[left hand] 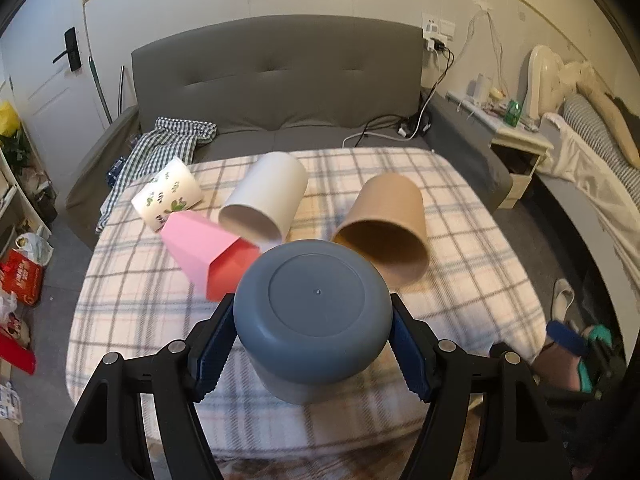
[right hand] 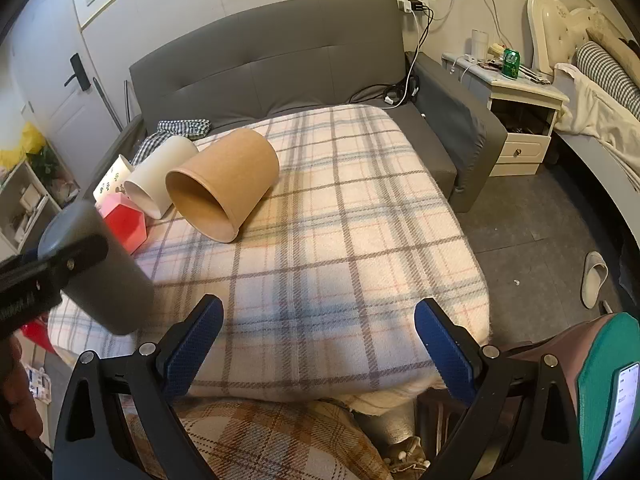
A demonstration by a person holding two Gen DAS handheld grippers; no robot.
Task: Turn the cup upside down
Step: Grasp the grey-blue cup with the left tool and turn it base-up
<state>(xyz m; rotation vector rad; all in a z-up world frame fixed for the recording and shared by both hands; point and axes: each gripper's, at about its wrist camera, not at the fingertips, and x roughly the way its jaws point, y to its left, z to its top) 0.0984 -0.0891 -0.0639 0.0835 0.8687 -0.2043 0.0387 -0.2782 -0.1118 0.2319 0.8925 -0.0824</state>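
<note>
My left gripper [left hand: 312,344] is shut on a grey-blue cup [left hand: 314,320], its blue pads pressed on both sides. The cup's flat base faces the camera and it is held above the plaid blanket [left hand: 460,280]. In the right wrist view the same cup [right hand: 100,268] is at the left, tilted, base up-left, with the left gripper's black finger across it. My right gripper [right hand: 320,344] is open and empty above the blanket's [right hand: 340,240] near edge.
A brown cup [left hand: 384,228] [right hand: 224,184], a white cup [left hand: 264,196] [right hand: 156,176], a pink hexagonal cup [left hand: 204,252] [right hand: 124,220] and a leaf-patterned cup [left hand: 166,192] lie on their sides on the blanket. A grey sofa [left hand: 276,76] stands behind, a nightstand [right hand: 520,120] at right.
</note>
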